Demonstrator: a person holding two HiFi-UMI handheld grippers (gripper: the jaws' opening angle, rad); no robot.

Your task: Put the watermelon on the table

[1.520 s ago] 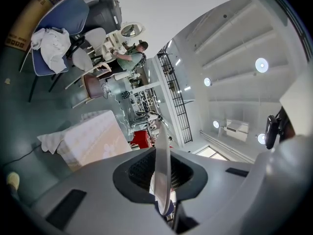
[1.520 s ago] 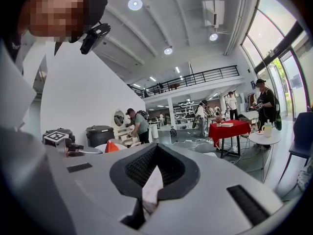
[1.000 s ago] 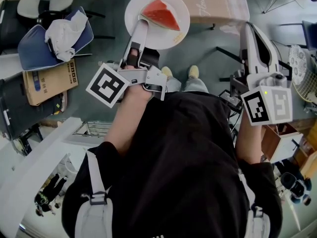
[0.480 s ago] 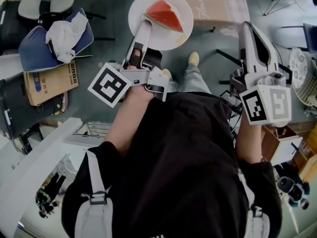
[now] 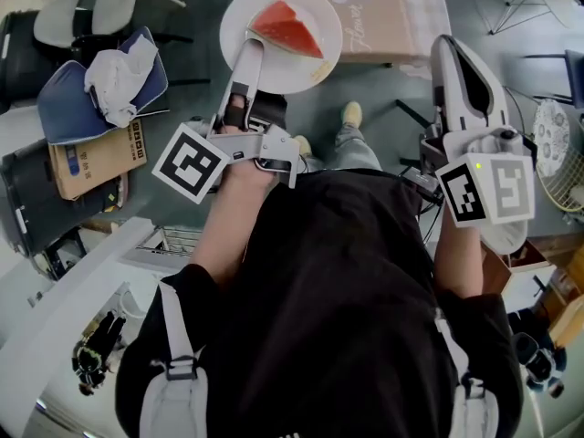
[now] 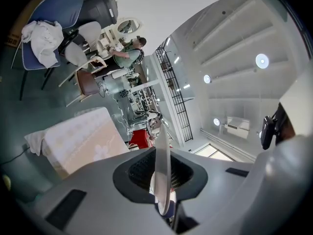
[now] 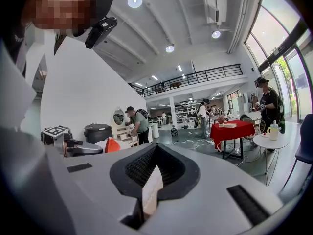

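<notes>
Left claw [image 5: 253, 46] is clenched on the near rim of the white plate [image 5: 315, 73], which is seen edge-on between the jaws in the left gripper view. The watermelon [image 5: 287, 27] slice is carried on the plate's far half. The plate is held in the air at the near left corner of the cloth-covered desk [image 5: 392, 12], above the grey floor [image 5: 374, 89] and not set down on the desk. Right claw [image 5: 447, 48] is held to the right of the plate, well apart from it, with its jaws closed together and nothing gripped.
</notes>
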